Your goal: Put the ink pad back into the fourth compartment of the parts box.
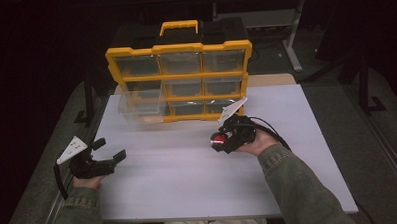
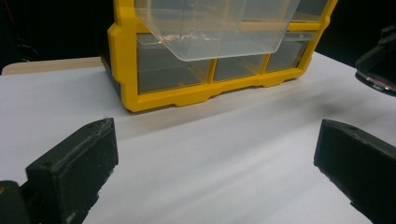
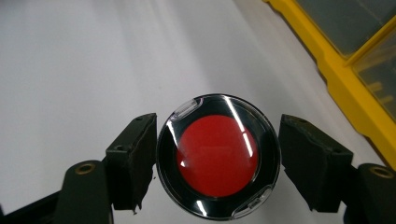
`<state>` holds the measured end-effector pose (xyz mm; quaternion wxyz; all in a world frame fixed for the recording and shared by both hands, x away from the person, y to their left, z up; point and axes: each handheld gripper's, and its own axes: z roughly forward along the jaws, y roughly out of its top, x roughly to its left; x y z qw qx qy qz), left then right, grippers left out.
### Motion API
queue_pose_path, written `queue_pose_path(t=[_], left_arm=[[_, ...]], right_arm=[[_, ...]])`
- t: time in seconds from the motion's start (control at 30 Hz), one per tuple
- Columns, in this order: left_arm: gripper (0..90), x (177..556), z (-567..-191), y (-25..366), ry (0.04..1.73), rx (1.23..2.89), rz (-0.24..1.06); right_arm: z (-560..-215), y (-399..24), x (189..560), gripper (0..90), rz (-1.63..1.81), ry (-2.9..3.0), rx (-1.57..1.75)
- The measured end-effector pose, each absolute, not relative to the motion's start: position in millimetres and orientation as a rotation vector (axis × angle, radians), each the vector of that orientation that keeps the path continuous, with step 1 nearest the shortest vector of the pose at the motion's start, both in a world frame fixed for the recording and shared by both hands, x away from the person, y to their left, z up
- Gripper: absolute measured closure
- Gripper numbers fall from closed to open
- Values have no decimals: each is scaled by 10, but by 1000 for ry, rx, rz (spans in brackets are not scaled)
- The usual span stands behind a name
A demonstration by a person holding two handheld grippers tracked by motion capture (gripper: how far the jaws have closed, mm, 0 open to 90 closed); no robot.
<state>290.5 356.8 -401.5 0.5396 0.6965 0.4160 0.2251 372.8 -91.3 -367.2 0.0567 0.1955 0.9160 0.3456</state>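
Right tool (image 1: 222, 141) is clenched on a round black compact w/ a red centre (image 3: 218, 156), jaws pressing on opposite sides of its rim; the clear lid faces the right gripper view's camera and shows glare streaks. In the high view the compact sits at the tool's tip, just above the white surface (image 1: 189, 182), right of centre and near the front of the yellow organizer (image 1: 180, 75). Organizer stands upright at the far edge of the surface, black body behind, yellow handle on top, 3 rows of clear drawers. One clear drawer (image 1: 141, 106) on the left side, lower rows, is pulled out toward the person and sticks out past the yellow frame; in the left gripper view it hangs over the front of the organizer (image 2: 187, 28); can't tell if anything is inside. Left tool (image 1: 109, 150) is released, jaws wide apart w/ nothing between them, low over the surface at its left edge, pointing toward the organizer and well apart from it. Both forearms in green sleeves come in from the bottom. Surroundings are dark.
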Motion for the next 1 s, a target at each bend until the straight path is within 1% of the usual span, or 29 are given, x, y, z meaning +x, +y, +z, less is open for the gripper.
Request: queue_pose_path(t=[1.0], left_arm=[[0,2916,-4027,3558,992,1658,526]], right_arm=[[-3301,-721,3812,288,1039,2767,507]])
